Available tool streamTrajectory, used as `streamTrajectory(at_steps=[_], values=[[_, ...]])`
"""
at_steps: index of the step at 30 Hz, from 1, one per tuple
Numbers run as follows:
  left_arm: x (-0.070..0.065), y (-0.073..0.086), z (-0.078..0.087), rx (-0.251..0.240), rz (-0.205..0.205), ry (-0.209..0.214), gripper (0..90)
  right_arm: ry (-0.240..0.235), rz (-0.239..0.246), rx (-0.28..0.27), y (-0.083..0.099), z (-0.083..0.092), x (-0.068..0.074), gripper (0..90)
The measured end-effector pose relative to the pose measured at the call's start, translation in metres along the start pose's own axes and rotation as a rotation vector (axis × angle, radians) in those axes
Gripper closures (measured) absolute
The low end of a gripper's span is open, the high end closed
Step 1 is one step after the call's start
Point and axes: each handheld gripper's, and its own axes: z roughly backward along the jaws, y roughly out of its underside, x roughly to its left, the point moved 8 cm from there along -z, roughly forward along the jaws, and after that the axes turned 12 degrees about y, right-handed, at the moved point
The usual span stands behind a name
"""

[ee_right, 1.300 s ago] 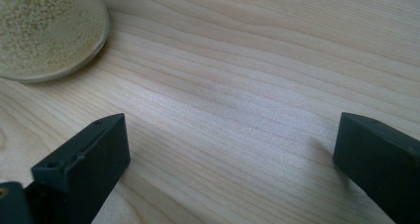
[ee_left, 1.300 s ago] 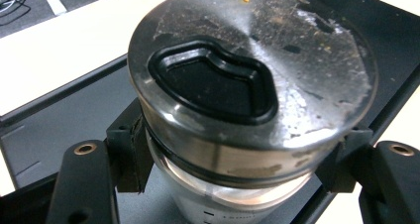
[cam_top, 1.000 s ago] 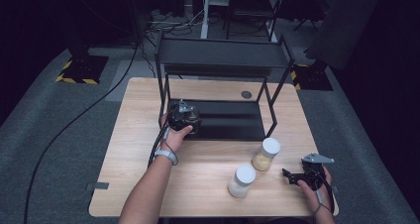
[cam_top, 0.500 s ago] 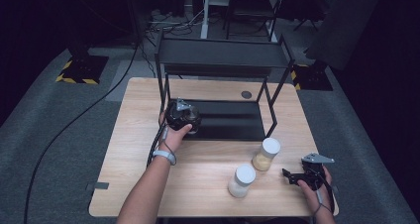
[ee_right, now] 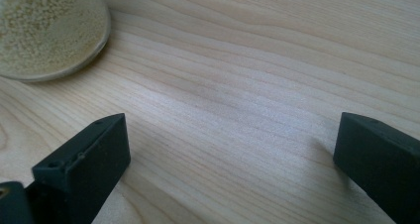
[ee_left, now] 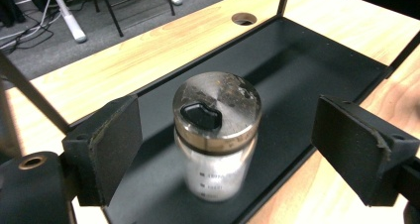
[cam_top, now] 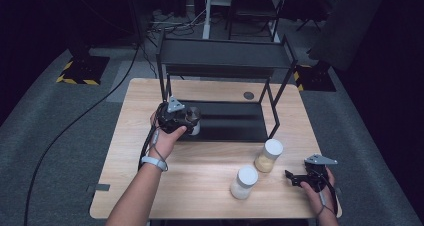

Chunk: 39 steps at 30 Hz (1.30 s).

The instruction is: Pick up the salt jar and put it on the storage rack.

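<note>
Just opened, left gripper straddling shaker jar

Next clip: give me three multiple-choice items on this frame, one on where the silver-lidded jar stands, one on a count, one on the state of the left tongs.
1. Where does the silver-lidded jar stand?
A. on the black shelf tray
B. on the rack's top shelf
C. on the floor

2. How many white-lidded jars stand on the bare table?
A. one
B. two
C. four

3. How are the left tongs?
A. clamped on the jar
B. open, with the jar between them
C. holding a spoon

Key:
1 A, its base sits on the dark tray.
2 B, one white-lidded jar and another stand near the right tongs.
3 B, both pads stand clear of the jar, having just opened.
</note>
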Motion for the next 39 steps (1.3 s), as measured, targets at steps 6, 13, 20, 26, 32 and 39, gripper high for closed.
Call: streamTrajectory(at_steps=[6,13,20,26,32,39], values=[[-0.008,0.000,0.020,-0.021,-0.015,0.001,10.6,0.000,0.000,0.000,0.000,0.000,0.000,0.9],[-0.014,0.003,0.046,-0.017,-0.025,-0.005,10.5,0.000,0.000,0.000,0.000,0.000,0.000,0.9],[-0.017,0.015,0.066,-0.001,-0.023,-0.024,10.2,0.000,0.001,0.000,0.000,0.000,0.000,0.9],[-0.015,0.030,0.083,0.009,-0.013,-0.047,9.3,0.000,0.000,0.000,0.000,0.000,0.000,0.9],[-0.014,0.049,0.096,0.025,0.003,-0.065,8.7,0.000,0.001,0.000,0.000,0.000,0.000,0.8],[-0.012,0.075,0.102,0.059,0.031,-0.069,8.4,0.000,0.000,0.000,0.000,0.000,0.000,0.9]])
